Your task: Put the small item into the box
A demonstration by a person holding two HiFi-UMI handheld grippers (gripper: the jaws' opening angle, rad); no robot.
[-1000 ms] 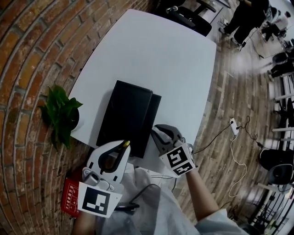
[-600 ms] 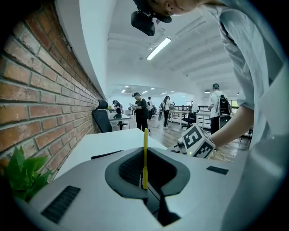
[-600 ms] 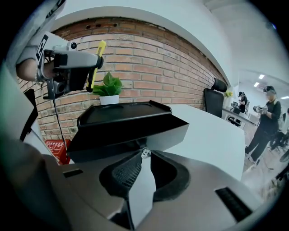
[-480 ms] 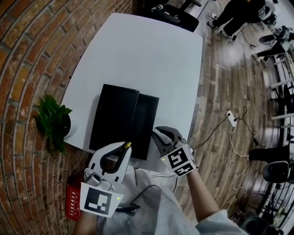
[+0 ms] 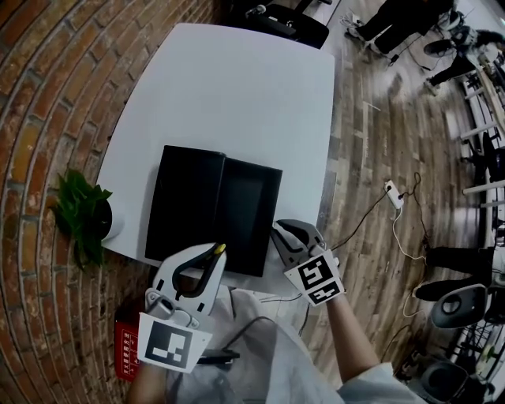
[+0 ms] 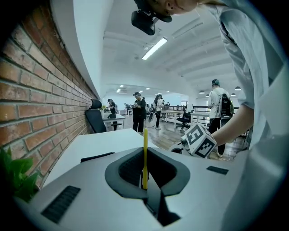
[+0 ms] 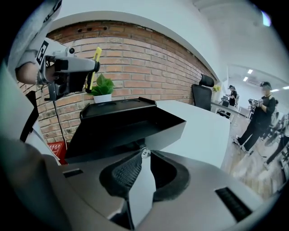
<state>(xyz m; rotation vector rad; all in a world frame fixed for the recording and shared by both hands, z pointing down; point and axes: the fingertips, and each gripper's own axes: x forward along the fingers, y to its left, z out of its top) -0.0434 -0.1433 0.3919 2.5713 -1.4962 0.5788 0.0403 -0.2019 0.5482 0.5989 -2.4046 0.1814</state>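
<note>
Asking: what do your two grippers have hold of?

Answering: My left gripper (image 5: pixel 215 251) (image 6: pixel 144 180) has its jaws pinched on a thin yellow stick (image 5: pixel 218 248) (image 6: pixel 145 153). In the left gripper view the stick stands upright out of the closed tips. My right gripper (image 5: pixel 278 230) (image 7: pixel 143 153) has its jaws pressed together. A tiny glint sits at the tips, and I cannot tell what it is.

Asking: where is the box?

Answering: A black box (image 5: pixel 251 211) (image 7: pixel 135 126) lies open on a white table (image 5: pixel 237 102), towards the near edge. It shows as two black halves side by side, and the right half looks like a shallow bare tray.

Asking: and the stick, relative to it?

Answering: It is not inside. In the head view the yellow tip shows against the box's near edge, about halfway along it. My right gripper is just beside the near right corner of the box, over the table's edge.

Asking: anything else around?

Answering: A green plant (image 5: pixel 77 217) (image 7: pixel 104 85) in a white pot (image 5: pixel 112 222) stands at the table's left corner against a brick wall (image 5: pixel 47 95). A red object (image 5: pixel 124 347) lies on the floor below my left gripper. A black chair (image 5: pixel 276 20) stands at the far end of the table. A white power strip (image 5: pixel 392 193) lies on the wooden floor (image 5: pixel 371 142) to the right, and people stand in the room beyond.
</note>
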